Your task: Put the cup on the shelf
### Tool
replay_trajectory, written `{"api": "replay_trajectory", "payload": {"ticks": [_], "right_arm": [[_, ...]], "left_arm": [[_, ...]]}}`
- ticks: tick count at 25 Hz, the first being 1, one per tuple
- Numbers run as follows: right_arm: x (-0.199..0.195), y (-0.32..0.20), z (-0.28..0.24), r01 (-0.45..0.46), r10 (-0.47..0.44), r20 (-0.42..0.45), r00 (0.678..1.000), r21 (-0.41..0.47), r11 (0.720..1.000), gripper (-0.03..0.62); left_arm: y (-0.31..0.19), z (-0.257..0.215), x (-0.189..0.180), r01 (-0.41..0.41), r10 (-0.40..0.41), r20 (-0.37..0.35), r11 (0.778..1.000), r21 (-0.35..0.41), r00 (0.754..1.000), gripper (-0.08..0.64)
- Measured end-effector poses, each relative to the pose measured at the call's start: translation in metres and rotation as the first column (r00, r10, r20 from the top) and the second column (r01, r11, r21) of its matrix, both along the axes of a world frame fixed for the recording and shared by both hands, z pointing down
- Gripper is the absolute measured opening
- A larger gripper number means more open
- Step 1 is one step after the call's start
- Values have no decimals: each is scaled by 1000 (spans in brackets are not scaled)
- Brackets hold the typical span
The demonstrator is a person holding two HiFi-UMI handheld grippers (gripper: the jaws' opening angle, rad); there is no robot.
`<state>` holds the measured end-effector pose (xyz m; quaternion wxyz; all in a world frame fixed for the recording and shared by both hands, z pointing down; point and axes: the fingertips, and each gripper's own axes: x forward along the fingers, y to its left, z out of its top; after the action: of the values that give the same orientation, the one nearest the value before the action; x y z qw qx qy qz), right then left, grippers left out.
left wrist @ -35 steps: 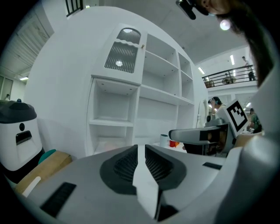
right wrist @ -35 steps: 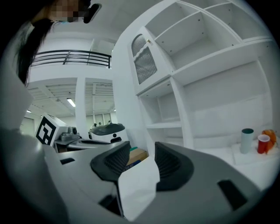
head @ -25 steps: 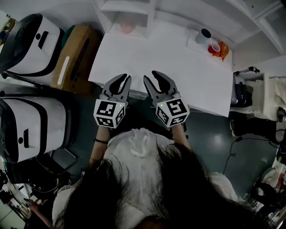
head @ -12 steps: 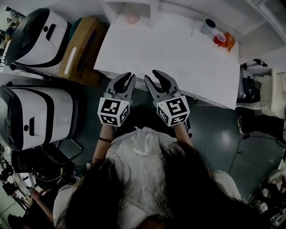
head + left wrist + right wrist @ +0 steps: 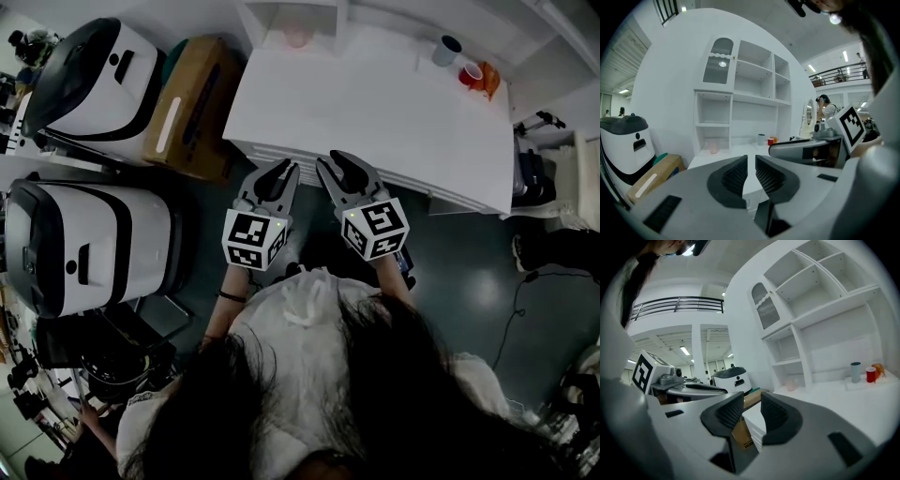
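A white shelf unit (image 5: 291, 14) stands at the far side of the white table (image 5: 375, 122). A pale pink cup (image 5: 296, 37) sits in its lowest compartment. A grey cup (image 5: 448, 49) and a red cup (image 5: 472, 75) stand at the table's far right corner. Both grippers hover side by side just off the table's near edge, pointing at it. My left gripper (image 5: 281, 172) is shut to a thin slit, with nothing in it. My right gripper (image 5: 331, 164) has just been closing; a narrow gap remains between its jaws and nothing is in it. All cups are far from both grippers.
Two large white-and-black machines (image 5: 89, 80) (image 5: 84, 244) and a brown cardboard box (image 5: 192, 108) stand left of the table. An orange object (image 5: 490, 80) lies beside the red cup. Dark floor with cables lies to the right.
Both grippers have drawn back from over the table's near edge to just in front of it. The right jaws have narrowed. The cups have not moved.
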<state>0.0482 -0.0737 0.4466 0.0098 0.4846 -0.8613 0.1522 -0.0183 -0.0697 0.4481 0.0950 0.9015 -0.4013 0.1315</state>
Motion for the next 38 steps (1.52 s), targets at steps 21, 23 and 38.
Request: {"api": "replay_trajectory", "payload": {"ticks": [21,23,38], "right_arm": [[-126,113,15,-86,86,6,996,-27,996,95],[-127,124,17,-93,93,3,996,-29,995,94],[-124,167,17,-119,118,-35,992,-19,993,91]], "left_arm": [[101,15,-122,-70,70,-34,998,-9,997,61],[111,15,-122,-78,78,-40,997,-6,996,63],[152,9,-113,-130,131,-68,991,17,989,61]]}}
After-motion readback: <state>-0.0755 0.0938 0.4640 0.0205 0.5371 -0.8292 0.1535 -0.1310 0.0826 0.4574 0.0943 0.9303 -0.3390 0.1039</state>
